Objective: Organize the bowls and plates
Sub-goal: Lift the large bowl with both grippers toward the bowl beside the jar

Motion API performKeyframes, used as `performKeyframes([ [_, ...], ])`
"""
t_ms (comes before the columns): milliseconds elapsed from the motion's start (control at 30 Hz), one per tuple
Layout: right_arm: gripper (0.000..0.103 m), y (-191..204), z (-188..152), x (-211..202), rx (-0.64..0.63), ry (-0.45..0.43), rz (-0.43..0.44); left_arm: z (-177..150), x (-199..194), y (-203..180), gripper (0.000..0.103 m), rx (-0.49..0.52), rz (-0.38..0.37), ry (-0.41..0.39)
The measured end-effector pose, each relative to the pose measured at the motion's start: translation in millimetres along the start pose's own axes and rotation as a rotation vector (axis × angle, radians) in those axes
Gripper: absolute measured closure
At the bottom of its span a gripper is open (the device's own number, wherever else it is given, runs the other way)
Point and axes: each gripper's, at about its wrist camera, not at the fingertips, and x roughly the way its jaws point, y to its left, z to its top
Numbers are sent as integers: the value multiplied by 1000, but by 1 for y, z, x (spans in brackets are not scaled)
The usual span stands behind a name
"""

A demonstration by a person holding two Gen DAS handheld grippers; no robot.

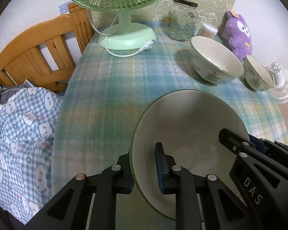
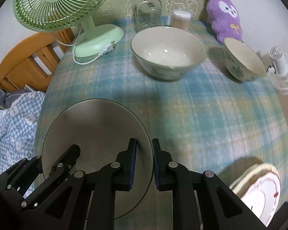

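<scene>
Both my left gripper (image 1: 146,169) and right gripper (image 2: 144,165) pinch the big bowl's (image 2: 98,134) rim; two bowls ahead and plates (image 2: 259,193) remain unstacked

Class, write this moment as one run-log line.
left hand-held gripper: clamps big bowl left rim | right hand-held gripper: clamps right rim | medium bowl, small bowl: on table
</scene>
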Motion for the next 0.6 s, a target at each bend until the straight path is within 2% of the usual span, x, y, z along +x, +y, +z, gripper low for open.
performKeyframes([
  [600,84,-39,-79,-44,-49,6,15,-78,-42,-44,87,-47,28,-2],
])
